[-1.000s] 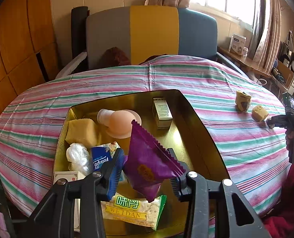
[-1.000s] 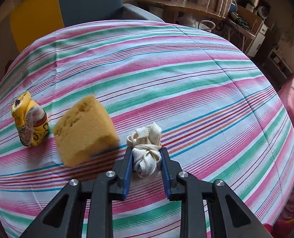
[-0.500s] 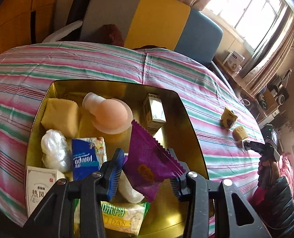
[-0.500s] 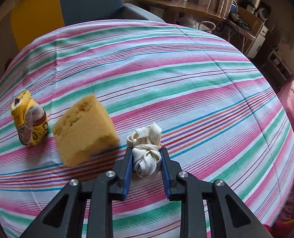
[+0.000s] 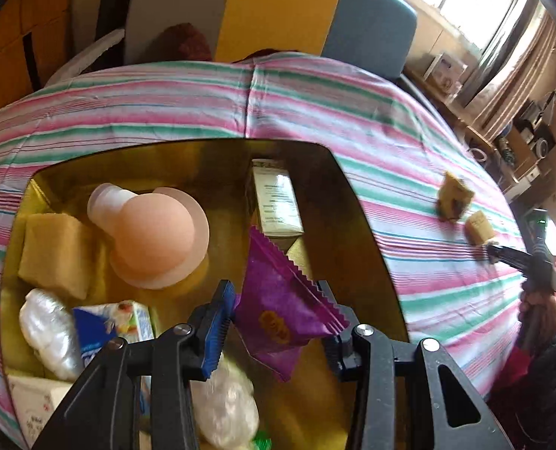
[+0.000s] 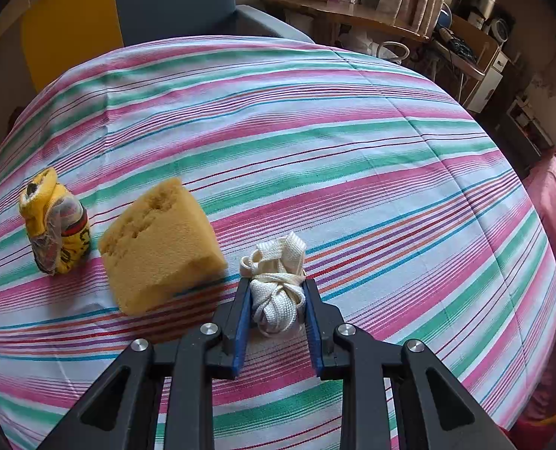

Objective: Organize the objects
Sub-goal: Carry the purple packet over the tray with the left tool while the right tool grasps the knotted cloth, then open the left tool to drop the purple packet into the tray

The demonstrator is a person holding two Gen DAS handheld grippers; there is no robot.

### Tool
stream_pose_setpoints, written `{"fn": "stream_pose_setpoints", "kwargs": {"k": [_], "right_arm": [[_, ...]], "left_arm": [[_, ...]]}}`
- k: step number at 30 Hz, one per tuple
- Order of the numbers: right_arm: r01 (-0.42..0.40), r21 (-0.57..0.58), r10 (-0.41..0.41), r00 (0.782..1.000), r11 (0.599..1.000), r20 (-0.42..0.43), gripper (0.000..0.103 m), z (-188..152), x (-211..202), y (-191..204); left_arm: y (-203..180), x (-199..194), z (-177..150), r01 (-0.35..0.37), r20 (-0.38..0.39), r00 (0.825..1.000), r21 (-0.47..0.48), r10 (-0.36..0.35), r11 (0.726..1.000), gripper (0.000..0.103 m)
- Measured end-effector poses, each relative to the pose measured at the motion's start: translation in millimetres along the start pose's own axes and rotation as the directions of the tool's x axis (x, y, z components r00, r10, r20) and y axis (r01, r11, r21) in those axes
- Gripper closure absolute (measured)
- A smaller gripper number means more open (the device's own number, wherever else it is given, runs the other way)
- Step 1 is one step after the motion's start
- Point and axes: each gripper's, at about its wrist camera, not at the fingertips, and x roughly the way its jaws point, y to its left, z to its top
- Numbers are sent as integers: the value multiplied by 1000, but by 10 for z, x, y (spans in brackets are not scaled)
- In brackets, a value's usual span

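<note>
My left gripper [image 5: 276, 322] is shut on a purple snack packet [image 5: 278, 300] and hangs over the gold tray [image 5: 367, 232]. Inside the tray lie a peach-coloured bottle [image 5: 146, 236], a yellow sponge [image 5: 53, 258], a small carton [image 5: 276, 202], a blue tissue pack [image 5: 105, 326] and clear plastic bags [image 5: 45, 330]. In the right wrist view, my right gripper [image 6: 278, 300] is shut on a bundle of white strap [image 6: 276, 292] resting on the striped cloth [image 6: 315, 131]. To its left lie a yellow sponge [image 6: 158, 240] and a yellow wrapped packet [image 6: 54, 221].
The round table wears a pink, green and white striped cloth [image 5: 390, 157]. A grey, yellow and blue chair [image 5: 278, 11] stands behind it. Shelves with clutter [image 6: 465, 48] line the wall at the right. A person's hand [image 5: 540, 300] holds the right gripper at the table's right edge.
My left gripper has moved closer and lower over the tray with the purple packet still in it. The right gripper and the strap bundle have stayed in place.
</note>
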Motion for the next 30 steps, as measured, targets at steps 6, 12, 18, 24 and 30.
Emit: {"fn": "stream_pose_setpoints", "kwargs": {"k": [6,12,18,24,30], "right_arm": [[0,1,0,1000,1000,0,77,0,-4,6],[3,-2,-3,1000,1000,0,77,6,3,22],[4,-4,-4,1000,1000,1,77,1,0,21],[9,-8,-9,1000,1000,3,77,-3,0,28],[11,-9,-11,1000,1000,5,77,5,3,26]], "left_arm": [[57,220,-12,-40,-61,997,-11,39,999,47],[23,55,-81,-44,-21,999,8,45,999,37],[18,-318,-178,-116,97,989,41,111,992,37],[-2,-543,-282,-161,151,977,57,151,985,37],[-66,-652,-391,-221,190,960,60,206,974,37]]}}
